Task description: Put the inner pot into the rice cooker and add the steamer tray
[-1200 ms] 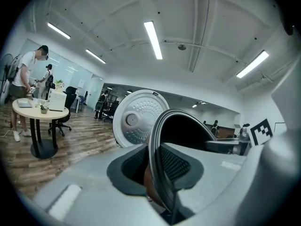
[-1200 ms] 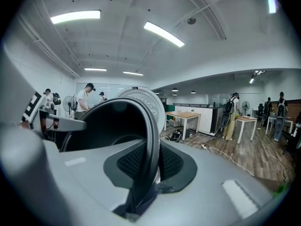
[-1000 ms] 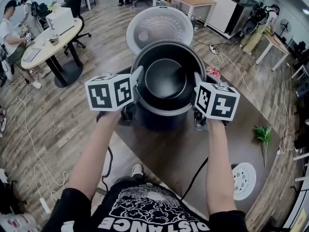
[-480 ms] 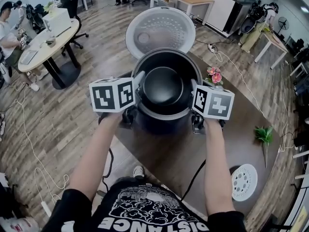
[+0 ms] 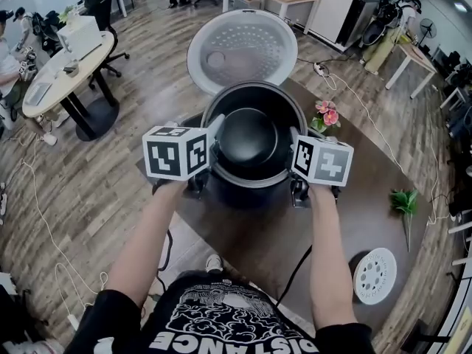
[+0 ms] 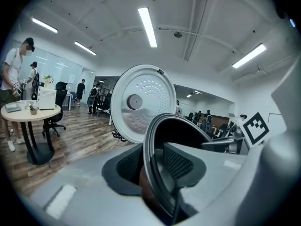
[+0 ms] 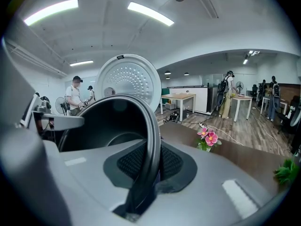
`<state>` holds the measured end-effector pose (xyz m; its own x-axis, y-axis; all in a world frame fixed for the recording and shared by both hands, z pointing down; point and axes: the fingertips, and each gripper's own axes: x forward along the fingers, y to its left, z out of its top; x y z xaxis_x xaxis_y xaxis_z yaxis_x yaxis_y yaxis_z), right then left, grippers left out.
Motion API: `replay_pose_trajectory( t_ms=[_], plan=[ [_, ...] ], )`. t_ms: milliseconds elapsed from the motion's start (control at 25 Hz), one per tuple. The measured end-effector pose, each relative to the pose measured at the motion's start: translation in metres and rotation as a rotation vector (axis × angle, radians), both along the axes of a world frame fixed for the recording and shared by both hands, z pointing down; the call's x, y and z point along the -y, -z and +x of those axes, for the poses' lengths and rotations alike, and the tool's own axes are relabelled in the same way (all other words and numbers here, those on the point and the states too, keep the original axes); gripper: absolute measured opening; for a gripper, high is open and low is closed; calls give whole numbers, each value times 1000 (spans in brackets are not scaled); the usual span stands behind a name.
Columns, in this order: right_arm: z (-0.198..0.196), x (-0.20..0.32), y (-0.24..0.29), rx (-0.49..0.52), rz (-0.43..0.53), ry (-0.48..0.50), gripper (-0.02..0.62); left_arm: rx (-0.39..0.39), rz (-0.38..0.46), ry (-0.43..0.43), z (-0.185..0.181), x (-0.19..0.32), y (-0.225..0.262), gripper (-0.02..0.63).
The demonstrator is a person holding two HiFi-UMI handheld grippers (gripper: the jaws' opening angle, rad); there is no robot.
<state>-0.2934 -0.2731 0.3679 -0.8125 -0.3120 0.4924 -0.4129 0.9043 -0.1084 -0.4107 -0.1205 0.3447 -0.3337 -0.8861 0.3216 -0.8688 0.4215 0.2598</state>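
Note:
The dark inner pot sits inside the black rice cooker, whose white lid stands open behind. My left gripper is at the pot's left rim; its jaws have just been opening, and the rim stands between the pads with a gap. My right gripper is shut on the right rim, pads tight against it. The white round steamer tray lies on the table at the front right, far from both grippers.
The cooker stands on a brown table. A small pot of pink flowers sits just right of the cooker, and a green sprig lies farther right. A round table and people stand behind at the left.
Both grippers have come down with the inner pot, which has sunk lower into the cooker. The right gripper still holds the rim.

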Motion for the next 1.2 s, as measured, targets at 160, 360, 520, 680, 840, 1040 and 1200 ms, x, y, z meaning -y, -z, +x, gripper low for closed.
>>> replay_pose_trajectory(
  t_ms=[160, 360, 520, 680, 840, 1040, 1200],
  plan=[
    [1, 0, -1, 13, 6, -7, 44, 26, -3, -5, -1, 1, -4, 123],
    [5, -4, 2, 90, 18, -13, 61, 82, 35, -32, 3, -2, -5, 123],
    [16, -8, 3, 149, 13, -28, 88, 64, 105, -39, 10, -11, -6, 123],
    [26, -10, 0, 213, -24, -46, 104, 56, 143, -26, 15, -16, -9, 123],
    [23, -12, 3, 233, -93, -42, 85, 12, 131, -14, 11, -17, -11, 118],
    [25, -9, 18, 201, -105, -49, 86, -55, 105, -12, 10, -13, -5, 117],
    [21, -11, 11, 158, -129, -49, 92, -83, 63, -5, 5, -12, -11, 117]
  ],
)
